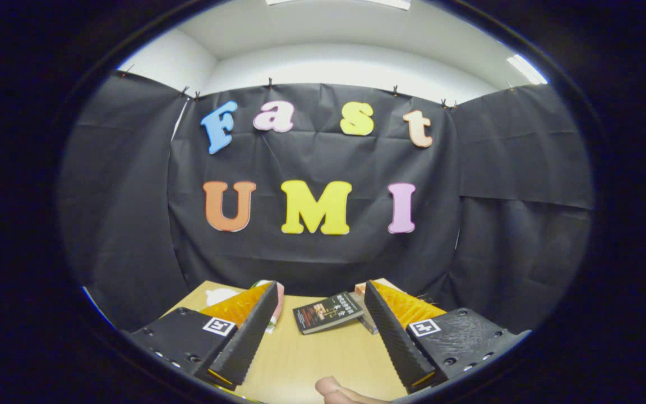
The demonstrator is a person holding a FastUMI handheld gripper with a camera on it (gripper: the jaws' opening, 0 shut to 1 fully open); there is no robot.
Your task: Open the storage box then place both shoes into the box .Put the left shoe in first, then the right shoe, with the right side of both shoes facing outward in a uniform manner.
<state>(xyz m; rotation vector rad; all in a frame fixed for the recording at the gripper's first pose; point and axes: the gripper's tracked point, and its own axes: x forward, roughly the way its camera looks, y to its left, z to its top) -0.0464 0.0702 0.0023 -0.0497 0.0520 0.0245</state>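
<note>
My gripper (320,331) is spread wide, nothing between the fingers, held over the table's (306,365) near edge; dark book (328,312) flat mid-table just ahead; a pale soft thing (276,303), maybe a shoe, at the far left edge, half hidden; can't confirm; I'd guess light, floppy; pinch the heel collar

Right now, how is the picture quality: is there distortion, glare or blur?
Gripper view: strong fisheye bending, with the wall cloth and the ceiling line curved; two ceiling lights burn out to white; lighting on the wooden table is even, with little shadow; the dark book beyond the open gripper is sharp enough, while the fingertip closest to the camera is soft.
</note>
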